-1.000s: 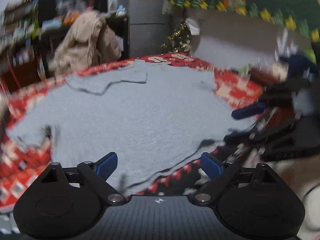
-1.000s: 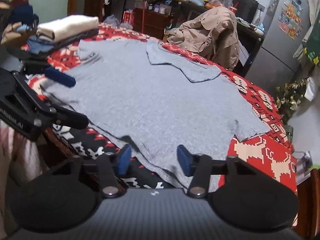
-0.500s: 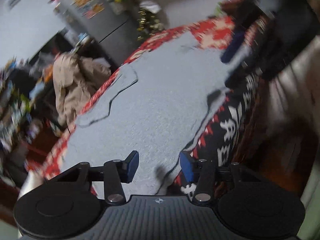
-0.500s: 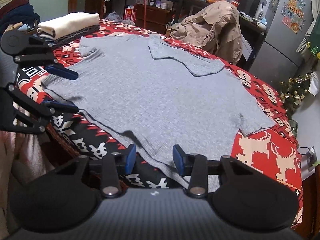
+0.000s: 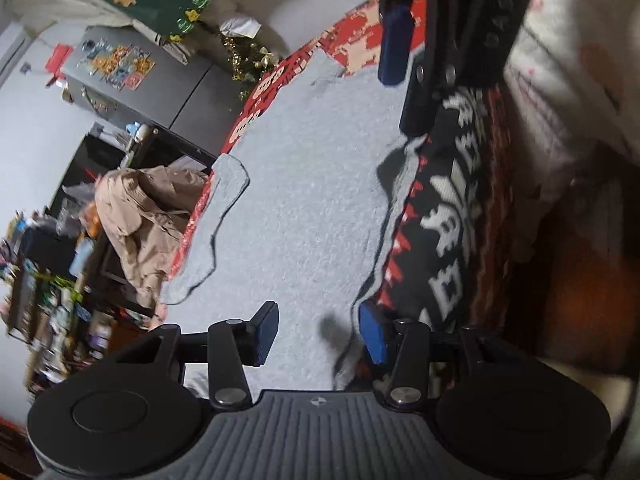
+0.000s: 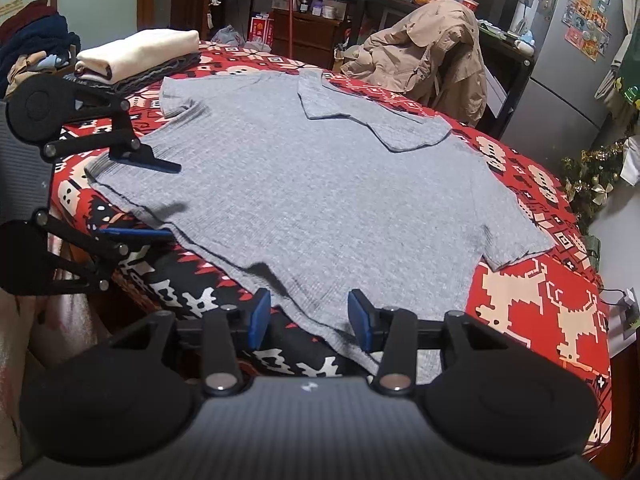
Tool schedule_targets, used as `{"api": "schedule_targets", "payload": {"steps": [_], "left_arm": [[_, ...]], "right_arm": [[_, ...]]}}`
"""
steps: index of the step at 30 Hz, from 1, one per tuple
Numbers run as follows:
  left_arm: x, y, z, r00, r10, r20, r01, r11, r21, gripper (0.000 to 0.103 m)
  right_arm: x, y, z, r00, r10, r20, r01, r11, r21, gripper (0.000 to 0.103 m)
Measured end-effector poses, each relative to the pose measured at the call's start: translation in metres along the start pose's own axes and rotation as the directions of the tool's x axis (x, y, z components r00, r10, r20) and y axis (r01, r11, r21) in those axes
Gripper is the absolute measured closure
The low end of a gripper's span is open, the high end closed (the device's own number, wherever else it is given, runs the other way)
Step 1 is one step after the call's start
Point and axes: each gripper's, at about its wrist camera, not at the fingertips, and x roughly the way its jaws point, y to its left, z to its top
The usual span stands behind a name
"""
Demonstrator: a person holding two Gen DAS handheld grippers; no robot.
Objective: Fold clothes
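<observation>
Left gripper has rolled sideways over shirt hem

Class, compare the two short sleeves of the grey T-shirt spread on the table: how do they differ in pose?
The far sleeve is folded inward and lies on top of the grey T-shirt; the right-hand sleeve is spread flat, sticking out sideways. The far sleeve rests on grey cloth, while the right-hand sleeve rests directly on the red patterned tablecloth. Both share the same grey ribbed knit.

Left gripper rolled sideways, jaws apart; right gripper level, jaws apart, both low.
</observation>
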Motion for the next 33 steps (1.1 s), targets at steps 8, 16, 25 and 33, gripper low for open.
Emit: {"api": "schedule_targets", "payload": {"steps": [8,16,25,33], "left_arm": [[0.007,-0.004,-0.002,0.999,0.036,0.01,-0.036,0.999,0.006,0.068],[0.002,0.016,-0.001,1.0,-0.007,-0.003,0.006,0.99,-0.142,0.098],[-0.008,0.029,-0.003,1.0,-0.011,0.017,0.014,0.974,-0.228,0.099],[-0.012,0.035,-0.004,0.999,-0.01,0.033,0.018,0.972,-0.234,0.099]], "right_arm": [[0.003,0.009,0.001,0.999,-0.037,-0.002,0.037,0.994,-0.104,0.056],[0.013,0.04,0.0,0.996,-0.088,-0.003,0.08,0.921,-0.382,0.056],[0.022,0.057,-0.005,0.994,-0.112,-0.004,0.094,0.848,-0.522,0.058],[0.032,0.062,-0.006,0.995,-0.102,0.0,0.08,0.778,-0.623,0.082]]}}
